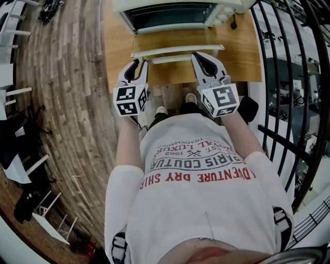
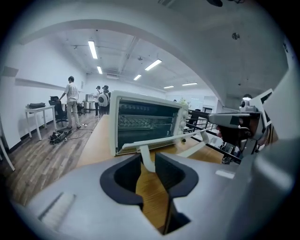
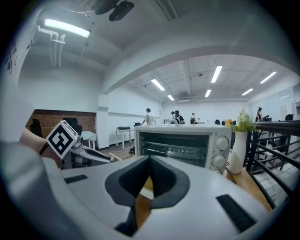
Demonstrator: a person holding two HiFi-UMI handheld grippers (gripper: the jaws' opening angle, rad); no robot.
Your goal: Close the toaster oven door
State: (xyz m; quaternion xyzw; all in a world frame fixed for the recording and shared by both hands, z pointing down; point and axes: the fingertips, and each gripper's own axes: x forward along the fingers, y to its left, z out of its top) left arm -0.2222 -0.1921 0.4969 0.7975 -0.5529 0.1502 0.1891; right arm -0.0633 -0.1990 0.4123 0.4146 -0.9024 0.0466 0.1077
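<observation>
Head view shows a wooden table lying ahead of both grippers. The toaster oven sits beyond the jaw tips with its cavity exposed. Its door is folded down flat toward the grippers, with the handle between the two sets of tips. The left gripper is released: its jaws stand apart and the handle's support shows in the gap. The right gripper is clenched on nothing, just beside the handle's right end.
</observation>
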